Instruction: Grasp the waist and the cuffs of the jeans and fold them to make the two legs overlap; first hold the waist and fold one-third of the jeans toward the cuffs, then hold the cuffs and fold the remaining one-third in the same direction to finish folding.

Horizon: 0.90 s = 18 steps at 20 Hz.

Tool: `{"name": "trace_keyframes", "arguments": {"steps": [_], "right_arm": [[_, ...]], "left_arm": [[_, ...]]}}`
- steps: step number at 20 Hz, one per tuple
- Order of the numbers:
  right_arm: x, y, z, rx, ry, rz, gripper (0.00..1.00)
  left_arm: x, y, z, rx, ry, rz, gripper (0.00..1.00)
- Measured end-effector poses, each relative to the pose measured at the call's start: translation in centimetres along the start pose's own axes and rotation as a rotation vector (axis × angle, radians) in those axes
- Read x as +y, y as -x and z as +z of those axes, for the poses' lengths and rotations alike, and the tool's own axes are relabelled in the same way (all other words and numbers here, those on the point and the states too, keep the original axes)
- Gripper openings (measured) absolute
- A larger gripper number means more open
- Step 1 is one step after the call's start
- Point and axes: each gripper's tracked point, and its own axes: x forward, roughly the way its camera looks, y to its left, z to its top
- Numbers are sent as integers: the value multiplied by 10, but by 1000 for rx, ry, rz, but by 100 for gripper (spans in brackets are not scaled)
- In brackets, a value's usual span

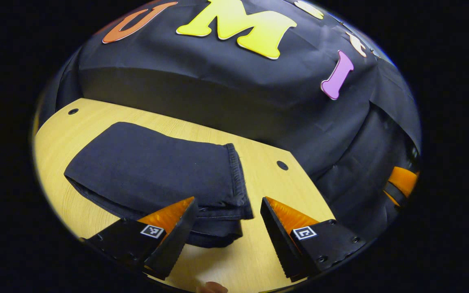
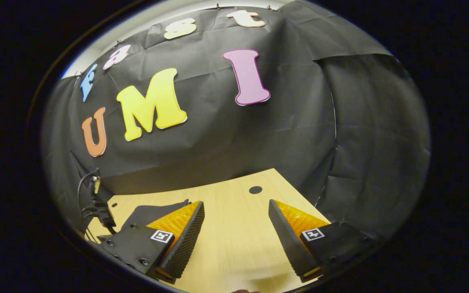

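Jeans (image 1: 153, 171) folded into a compact dark bundle, lying flat on table (image 1: 267, 260) of pale wood grain. Layers stacked, hemmed cuff edge on top facing right in left gripper view, stitched hem visible along that edge. Fold line at bundle's left end, lower layers peeking out beneath near edge.

Left tool (image 1: 228, 213) released, fingers spread wide, nothing between them. Hovering at bundle's near right corner; one finger overlapping denim in view, other over bare table just beside cuff edge. Contact with cloth: cannot tell. Two small round holes in table top, one near far left corner (image 1: 73, 111), one right of cuff edge (image 1: 282, 165). Part of another orange-and-black device (image 1: 399, 185) at far right edge against black cloth wall.

Right tool (image 2: 236, 213) likewise released, fingers well apart, bare table between them. Corner of jeans (image 2: 153, 211) just visible behind one finger, at lower left of right gripper view. Round hole in table (image 2: 255, 189) ahead of tool. Black cable and connector (image 2: 96, 199) hanging at left edge by cloth wall. Right tool apart from jeans, no grip on anything.
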Motion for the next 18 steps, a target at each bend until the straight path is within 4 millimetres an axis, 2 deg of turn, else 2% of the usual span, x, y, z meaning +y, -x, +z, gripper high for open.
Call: {"name": "trace_keyframes", "arguments": {"steps": [4,7,9,12,13,14,15,16,17,18], "right_arm": [[25,1,0,-8,11,26,99],[53,4,-3,-9,21,63,98],[83,10,-5,-17,33,103,98],[136,23,-2,-39,31,175,98],[148,27,1,-46,34,192,98],[159,31,2,-52,40,205,94],[168,37,5,-63,46,216,98],[178,43,10,-76,48,227,94],[190,51,14,-90,56,240,94],[200,59,17,-108,68,246,99]], "left_arm": [[6,33,27,-73,-25,-11,99],[32,60,56,-145,-55,31,99],[58,91,82,-201,-77,75,99],[96,151,132,-324,-88,141,98],[101,165,142,-351,-99,149,98],[106,178,151,-372,-117,159,98],[112,191,160,-398,-138,178,99],[117,206,170,-424,-156,193,98],[119,220,179,-451,-175,202,98],[118,240,190,-491,-202,218,99]]}}
